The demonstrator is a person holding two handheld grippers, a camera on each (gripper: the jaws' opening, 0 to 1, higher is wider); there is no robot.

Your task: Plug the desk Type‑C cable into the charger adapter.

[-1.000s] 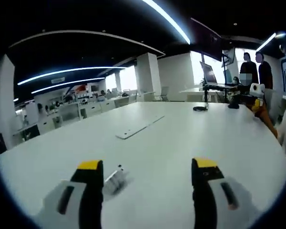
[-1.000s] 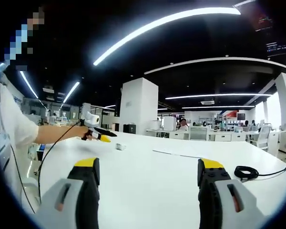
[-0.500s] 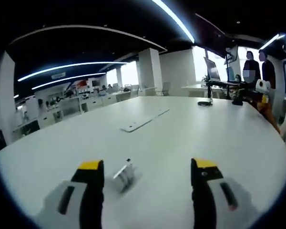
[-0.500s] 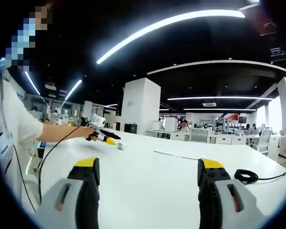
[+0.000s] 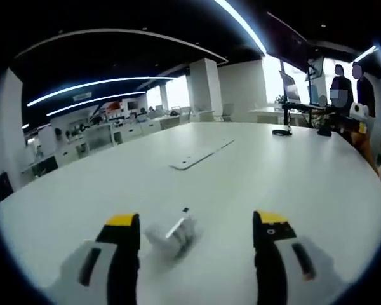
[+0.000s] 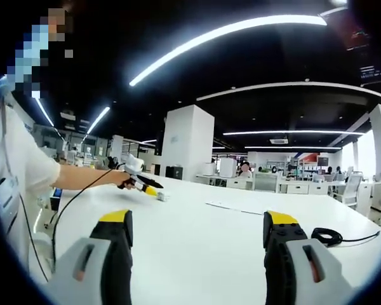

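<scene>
Smooth matt white table (image 5: pixel 292 171); glossy white plastic charger adapter (image 5: pixel 174 231); black rubbery cable (image 6: pixel 329 236).

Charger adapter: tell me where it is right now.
In the left gripper view the charger adapter lies on the white table, between the left gripper's open jaws, nearer the left one. In the right gripper view it sits at that gripper's tip.

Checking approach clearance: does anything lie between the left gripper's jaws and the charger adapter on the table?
Nothing visible does. The charger adapter lies on the bare white table, just ahead of the open left gripper, nearer its left jaw.
</scene>
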